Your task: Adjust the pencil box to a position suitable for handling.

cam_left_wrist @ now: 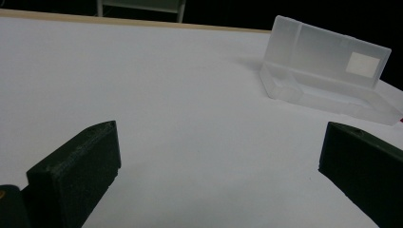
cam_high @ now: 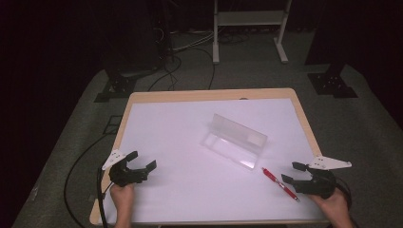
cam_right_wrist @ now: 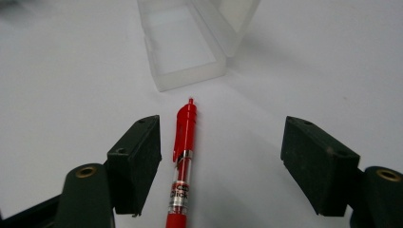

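Lying between spread right tongs (cam_right_wrist: 221, 152), red pen (cam_right_wrist: 183, 161) cut off below, left tongs (cam_left_wrist: 218, 161) spread

The red pen (cam_right_wrist: 183, 161) bears partly hidden print reading "Click" on its barrel.

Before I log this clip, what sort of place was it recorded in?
Probably a lab or studio set up for recording, not a home: a white-topped table with a wooden rim stands on grey carpet, loose black cables trail across the floor, and the surroundings are dark.
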A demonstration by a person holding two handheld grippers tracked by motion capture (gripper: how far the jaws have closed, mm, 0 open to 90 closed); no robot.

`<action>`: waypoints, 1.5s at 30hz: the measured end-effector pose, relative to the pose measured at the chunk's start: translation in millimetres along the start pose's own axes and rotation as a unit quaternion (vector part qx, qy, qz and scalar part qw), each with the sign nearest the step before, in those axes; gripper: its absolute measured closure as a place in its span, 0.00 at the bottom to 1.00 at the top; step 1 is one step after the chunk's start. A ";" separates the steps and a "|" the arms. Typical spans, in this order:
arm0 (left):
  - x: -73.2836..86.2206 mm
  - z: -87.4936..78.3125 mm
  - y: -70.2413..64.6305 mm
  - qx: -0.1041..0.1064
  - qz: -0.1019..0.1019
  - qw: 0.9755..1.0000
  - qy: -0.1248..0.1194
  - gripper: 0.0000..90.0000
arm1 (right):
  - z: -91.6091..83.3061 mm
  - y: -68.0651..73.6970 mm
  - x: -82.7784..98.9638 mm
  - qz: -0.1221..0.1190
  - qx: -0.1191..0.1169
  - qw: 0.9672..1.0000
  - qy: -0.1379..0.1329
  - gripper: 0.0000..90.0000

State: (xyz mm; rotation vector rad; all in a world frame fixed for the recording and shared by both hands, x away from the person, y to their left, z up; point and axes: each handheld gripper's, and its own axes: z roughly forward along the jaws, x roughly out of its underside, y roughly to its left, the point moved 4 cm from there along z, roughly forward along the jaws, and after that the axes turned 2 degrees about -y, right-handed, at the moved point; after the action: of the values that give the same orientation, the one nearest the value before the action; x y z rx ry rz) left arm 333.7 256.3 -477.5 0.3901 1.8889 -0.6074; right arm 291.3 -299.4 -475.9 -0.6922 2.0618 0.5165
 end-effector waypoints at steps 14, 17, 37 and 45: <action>0.1 -0.2 0.1 0.002 0.000 1.000 0.000 0.00 | 5.5 13.1 -15.9 -0.031 -0.018 0.999 0.016 0.32; 0.2 -0.2 0.0 0.001 -0.001 1.000 0.000 0.00 | 6.9 16.8 -18.5 -0.035 -0.023 0.999 0.017 0.32; 0.0 -1.4 1.0 0.003 -0.004 1.000 -0.005 0.00 | 13.0 29.3 -17.7 -0.047 -0.029 0.998 0.042 0.38; 0.2 -1.8 0.3 0.003 -0.004 1.000 -0.007 0.00 | 16.5 29.8 -6.0 -0.053 -0.019 0.996 0.066 0.49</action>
State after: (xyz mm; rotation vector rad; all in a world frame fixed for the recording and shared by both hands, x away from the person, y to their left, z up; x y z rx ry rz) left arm 332.4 257.5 -477.2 0.3807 1.8772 -0.6195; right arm 284.9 -265.4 -476.6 -0.8746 2.1286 0.4608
